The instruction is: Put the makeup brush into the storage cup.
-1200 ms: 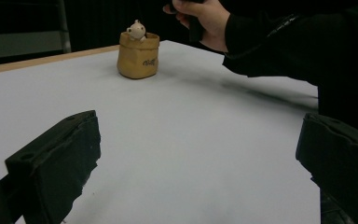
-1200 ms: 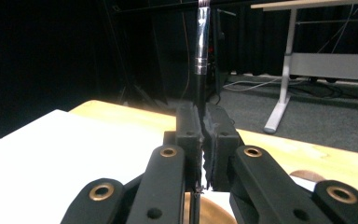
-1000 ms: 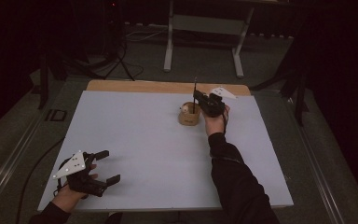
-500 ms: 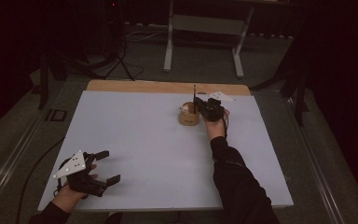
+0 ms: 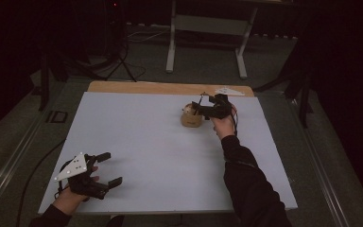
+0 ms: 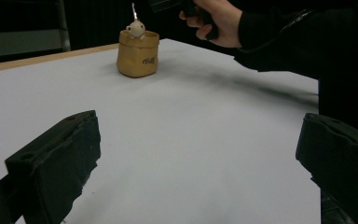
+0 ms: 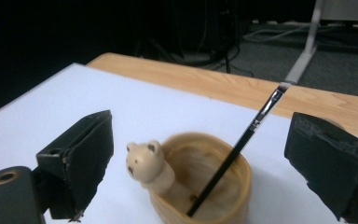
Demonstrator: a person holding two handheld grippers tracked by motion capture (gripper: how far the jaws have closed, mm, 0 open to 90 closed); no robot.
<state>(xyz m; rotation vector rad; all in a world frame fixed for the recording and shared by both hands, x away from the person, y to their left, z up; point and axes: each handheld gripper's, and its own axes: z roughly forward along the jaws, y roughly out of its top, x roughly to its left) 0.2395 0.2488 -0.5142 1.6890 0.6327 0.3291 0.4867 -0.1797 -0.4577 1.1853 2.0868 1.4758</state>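
Observation:
A tan cup [image 5: 191,118] with a small bear figure [image 7: 144,165] on its rim stands on the far part of the white table. A thin black paintbrush [image 7: 242,140] leans inside the cup [image 7: 205,186], bristles up. My right gripper [image 5: 197,108] hovers just above the cup. Its jaws have just been opening and now stand wide on either side of the brush, touching nothing, as the right gripper [image 7: 203,135] view shows. My left gripper [image 5: 112,168] rests open near the front left corner. In its own view the left gripper [image 6: 200,137] faces the cup [image 6: 138,53].
The white table top [image 5: 146,142] has a wooden strip [image 5: 137,87] along its far edge. A grey metal frame [image 5: 205,28] stands on the floor behind the table. The person's right sleeve [image 5: 246,179] lies across the right side of the table.
The right gripper brought the brush down into the cup and opened its jaws, letting the brush go. The left gripper has stayed where it was.

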